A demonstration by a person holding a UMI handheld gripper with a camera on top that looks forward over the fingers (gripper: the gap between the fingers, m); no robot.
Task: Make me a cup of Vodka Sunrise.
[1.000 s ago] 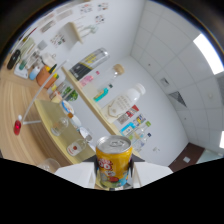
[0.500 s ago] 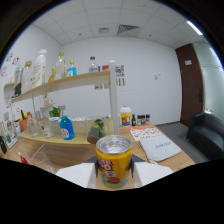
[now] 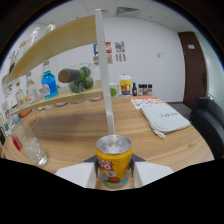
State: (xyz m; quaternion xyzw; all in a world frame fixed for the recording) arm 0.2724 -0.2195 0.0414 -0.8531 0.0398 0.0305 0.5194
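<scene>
Jaws are closing on the yellow can (image 3: 114, 161) from both sides, with the white pads pressing its left and right walls; the gripper (image 3: 114, 172) is holding it upright and clear of the counter (image 3: 95, 127). The can's silver lid is facing up, and whether it is opened cannot be told from this view.

Risk 1, slip: the can wall is smooth and round, and the pads are contacting it only low on the body. Any sharp tilt or quick swing is likely to let the can rotate or slide out of the grip.

Risk 2, crush: a thin can is likely to dent if the grip is tightening further, and an opened can would push juice over the rim.

Risk 3, collision: a white upright post (image 3: 104, 70) is standing directly beyond the can, carrying the wooden shelf (image 3: 55, 37). Advancing straight ahead is likely to strike it.

Risk 4, missed pour: a clear glass (image 3: 33, 146) is standing near the front left edge of the counter, well to the left of the can. Pouring from this position would wet the counter, so the can needs moving over the glass first. A clumsy approach could also knock the glass over.

A white cloth (image 3: 162, 119) is lying toward the counter's right edge.
</scene>
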